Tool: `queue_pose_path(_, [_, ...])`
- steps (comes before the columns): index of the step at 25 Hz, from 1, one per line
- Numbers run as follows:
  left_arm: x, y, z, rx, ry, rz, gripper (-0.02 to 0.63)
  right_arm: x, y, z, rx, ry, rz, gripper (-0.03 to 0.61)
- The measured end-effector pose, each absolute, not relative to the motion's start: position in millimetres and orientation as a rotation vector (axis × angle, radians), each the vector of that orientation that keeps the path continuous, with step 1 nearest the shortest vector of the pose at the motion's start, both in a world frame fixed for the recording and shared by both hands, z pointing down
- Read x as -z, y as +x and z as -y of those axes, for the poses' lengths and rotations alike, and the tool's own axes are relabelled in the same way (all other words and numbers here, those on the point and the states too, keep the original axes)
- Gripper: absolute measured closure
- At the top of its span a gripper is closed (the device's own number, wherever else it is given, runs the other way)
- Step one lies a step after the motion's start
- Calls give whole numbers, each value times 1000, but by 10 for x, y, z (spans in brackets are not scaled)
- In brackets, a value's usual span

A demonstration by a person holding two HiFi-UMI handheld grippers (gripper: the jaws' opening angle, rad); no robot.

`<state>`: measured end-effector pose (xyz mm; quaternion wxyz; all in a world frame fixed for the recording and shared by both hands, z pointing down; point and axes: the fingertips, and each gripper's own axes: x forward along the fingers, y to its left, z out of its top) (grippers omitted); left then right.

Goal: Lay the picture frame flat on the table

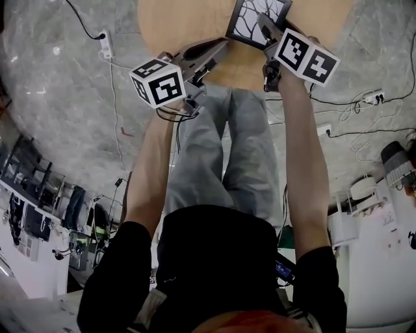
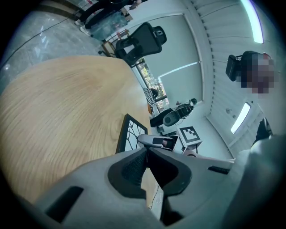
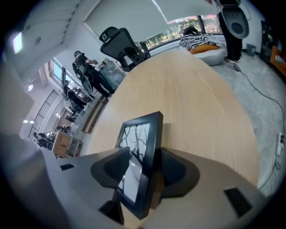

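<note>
A black picture frame (image 1: 257, 18) with a branch pattern stands tilted near the front edge of the round wooden table (image 1: 188, 19). In the right gripper view the frame (image 3: 144, 127) stands on edge between my right gripper's (image 3: 145, 152) jaws, which are spread wide on either side of it, so it is open. My right gripper (image 1: 265, 29) reaches the frame from its right. My left gripper (image 1: 220, 45) points at the frame's lower left corner. In the left gripper view its tips (image 2: 146, 150) meet, shut, with nothing seen between them, just in front of the frame (image 2: 130, 134).
The table top (image 3: 196, 98) stretches away beyond the frame. A black office chair (image 2: 143, 38) stands at the far side. On the stone floor lie a power strip (image 1: 106, 44) and cables. The person's legs (image 1: 227, 149) are right below the table edge.
</note>
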<state>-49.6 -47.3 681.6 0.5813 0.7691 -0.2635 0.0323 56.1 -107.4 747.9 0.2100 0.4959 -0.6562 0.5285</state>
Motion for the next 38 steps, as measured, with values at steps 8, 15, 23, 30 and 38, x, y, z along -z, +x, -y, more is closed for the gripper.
queue_pose_path(8, [-6689, -458, 487, -10, 1802, 644, 594, -7315, 880, 987, -1359, 1593, 1699, 380])
queue_pose_path(15, [-6106, -474, 682, -56, 1886, 903, 601, -6500, 963, 908, -1356, 1650, 1922, 555])
queue_pose_path(23, [-4793, -490, 934, -158, 2039, 1195, 603, -5018, 1051, 932, -1217, 1674, 2218, 566])
queue_pose_path(30, [-3101, -353, 1061, -55, 2179, 1407, 603, -3278, 1315, 1086, -949, 1793, 2446, 566])
queue_pose_path(38, [-1962, 26, 1402, 36, 2352, 1471, 606, -1920, 1332, 1409, -517, 1757, 2664, 568])
